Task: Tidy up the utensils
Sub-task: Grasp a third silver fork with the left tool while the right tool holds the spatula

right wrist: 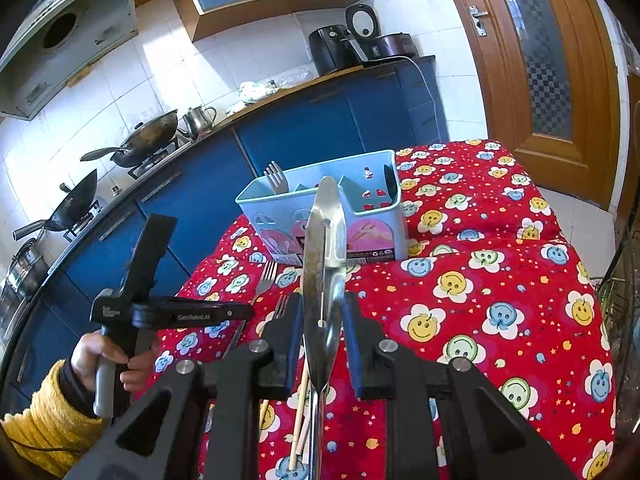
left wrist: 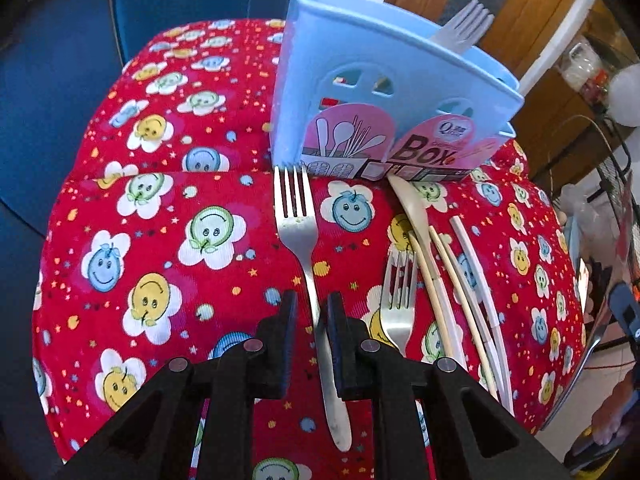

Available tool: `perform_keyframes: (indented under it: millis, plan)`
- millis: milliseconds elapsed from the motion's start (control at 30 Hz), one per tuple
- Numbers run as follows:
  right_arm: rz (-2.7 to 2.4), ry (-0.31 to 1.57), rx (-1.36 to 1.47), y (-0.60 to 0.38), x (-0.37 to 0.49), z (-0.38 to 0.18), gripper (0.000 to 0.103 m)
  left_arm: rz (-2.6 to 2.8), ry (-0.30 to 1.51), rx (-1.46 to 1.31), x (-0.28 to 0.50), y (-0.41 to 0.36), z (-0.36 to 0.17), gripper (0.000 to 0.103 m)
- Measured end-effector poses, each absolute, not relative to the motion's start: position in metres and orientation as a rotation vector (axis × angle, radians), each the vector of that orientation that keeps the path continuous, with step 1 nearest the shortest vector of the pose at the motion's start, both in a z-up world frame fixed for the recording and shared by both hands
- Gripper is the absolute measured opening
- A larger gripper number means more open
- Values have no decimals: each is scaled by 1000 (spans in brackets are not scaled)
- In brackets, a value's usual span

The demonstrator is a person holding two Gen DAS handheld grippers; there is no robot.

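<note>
— Steel fork [left wrist: 298, 236] lay on the red cloth [left wrist: 160, 200], tines at the blue box [left wrist: 384, 92]; the left gripper [left wrist: 312, 312] straddled its handle, jaws narrow, though whether they pinched it I couldn't tell.

— And right of that?

— A second fork [left wrist: 398, 300], a spoon [left wrist: 412, 208], chopsticks [left wrist: 460, 292] (lying loose). The right gripper [right wrist: 322, 320] clamped a slotted steel spatula [right wrist: 324, 240].

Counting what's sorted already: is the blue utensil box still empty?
No, a fork already stands in the blue utensil box, tines up.
</note>
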State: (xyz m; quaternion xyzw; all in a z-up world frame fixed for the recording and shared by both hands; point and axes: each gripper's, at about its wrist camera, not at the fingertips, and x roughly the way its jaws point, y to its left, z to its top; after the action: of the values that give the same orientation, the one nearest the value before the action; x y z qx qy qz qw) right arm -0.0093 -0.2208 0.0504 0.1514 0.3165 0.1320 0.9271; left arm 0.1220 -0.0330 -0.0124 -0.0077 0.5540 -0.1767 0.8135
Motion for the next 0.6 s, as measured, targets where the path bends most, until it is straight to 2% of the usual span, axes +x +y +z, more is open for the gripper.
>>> perform_keyframes:
  millis: [233, 333, 600]
  plan:
    - [273, 652, 321, -224, -9, 47, 22, -379, 1230, 10, 134, -42, -12, 15]
    - [273, 652, 326, -224, -8, 46, 22, -361, 1222, 16, 134, -40, -13, 7]
    - [270, 642, 322, -224, -13, 47, 22, -391, 1148, -103, 114, -20, -15, 4]
